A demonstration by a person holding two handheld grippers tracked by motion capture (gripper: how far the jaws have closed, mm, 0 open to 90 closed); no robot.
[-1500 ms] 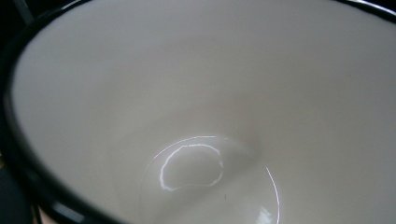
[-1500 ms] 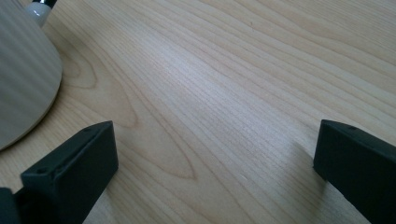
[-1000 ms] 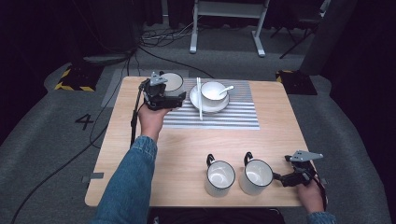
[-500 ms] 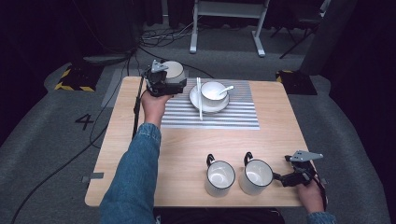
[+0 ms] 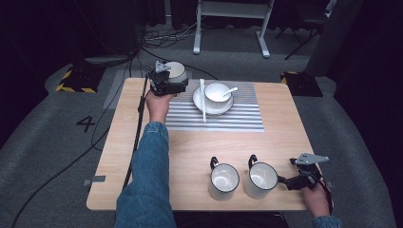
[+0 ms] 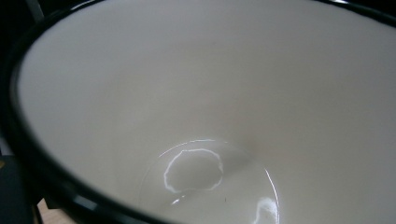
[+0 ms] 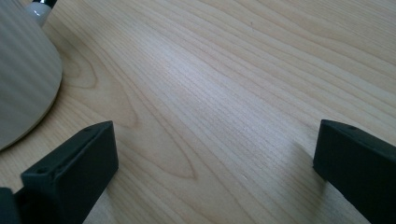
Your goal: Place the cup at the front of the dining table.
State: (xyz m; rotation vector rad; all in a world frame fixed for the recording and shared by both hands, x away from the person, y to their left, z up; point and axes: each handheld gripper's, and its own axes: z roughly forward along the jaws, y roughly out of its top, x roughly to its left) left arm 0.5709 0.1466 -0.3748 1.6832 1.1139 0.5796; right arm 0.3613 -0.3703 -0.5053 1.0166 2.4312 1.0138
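Note:
My left gripper is at the table's far left corner, shut on a white cup with a dark rim. That cup's pale inside sits right against the camera in the left gripper view, hiding the jaws. My right gripper rests open on the wood near the front right edge, just right of the right-hand mug. In the right gripper view the gripper has bare wood between its jaws, and that mug's side is at the left.
A second white mug stands left of the first. On the grey striped mat lies a white plate with a bowl, a spoon and chopsticks. A cable trails along the table's left side.
My left gripper has carried the white cup away from the mat's corner toward the table's far left edge. The right gripper has stayed still.

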